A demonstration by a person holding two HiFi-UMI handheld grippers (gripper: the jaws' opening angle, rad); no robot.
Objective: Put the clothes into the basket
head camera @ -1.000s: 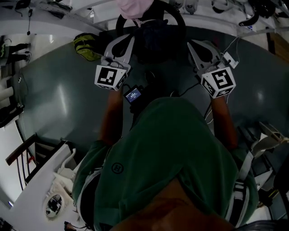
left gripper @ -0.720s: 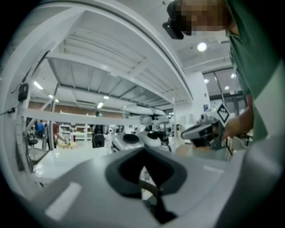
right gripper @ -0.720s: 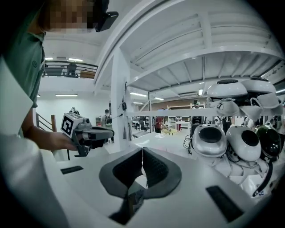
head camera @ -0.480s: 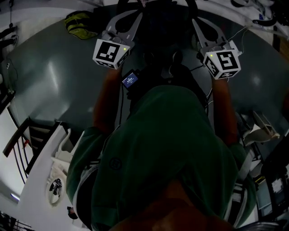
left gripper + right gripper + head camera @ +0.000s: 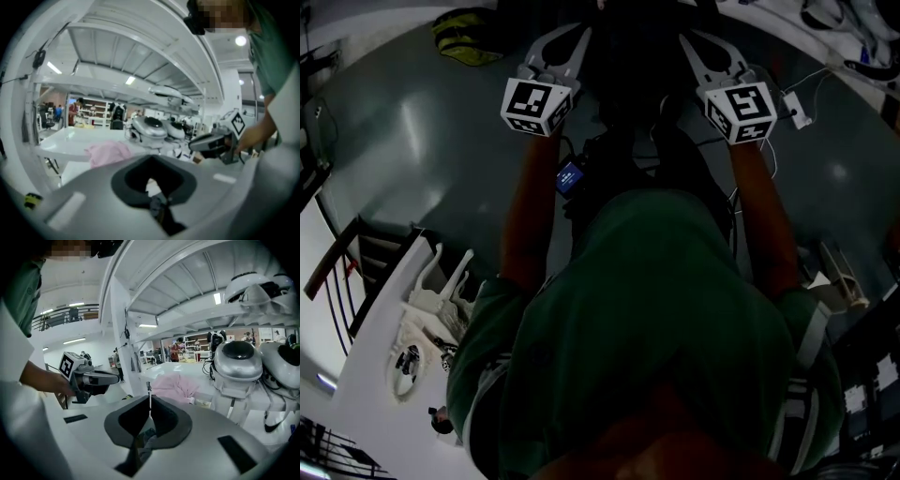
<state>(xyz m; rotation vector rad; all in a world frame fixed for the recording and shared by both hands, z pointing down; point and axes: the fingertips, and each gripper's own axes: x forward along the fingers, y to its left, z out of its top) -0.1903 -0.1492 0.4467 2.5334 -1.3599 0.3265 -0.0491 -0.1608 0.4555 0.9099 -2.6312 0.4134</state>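
My left gripper [image 5: 579,36] and right gripper [image 5: 691,41] are held side by side in front of the person, both shut. A dark garment [image 5: 628,84] hangs between them, hard to tell apart in the dim head view. A pinch of dark fabric [image 5: 159,213] shows in the left gripper's [image 5: 151,160] closed jaws, and another [image 5: 146,439] in the right gripper's [image 5: 150,397]. A pink garment [image 5: 108,153] [image 5: 176,385] lies on the white table ahead. I cannot make out a basket.
White robot heads [image 5: 239,362] [image 5: 150,129] stand on the white table under a shelf frame. A yellow-green item [image 5: 467,33] lies on the grey floor at the left. A white table with small white items [image 5: 412,328] stands lower left. Cables and a white plug [image 5: 794,108] lie right.
Both marker cubes have shifted toward the top of the head view with the dark garment between them. The pink garment at the top edge has gone out of that view.
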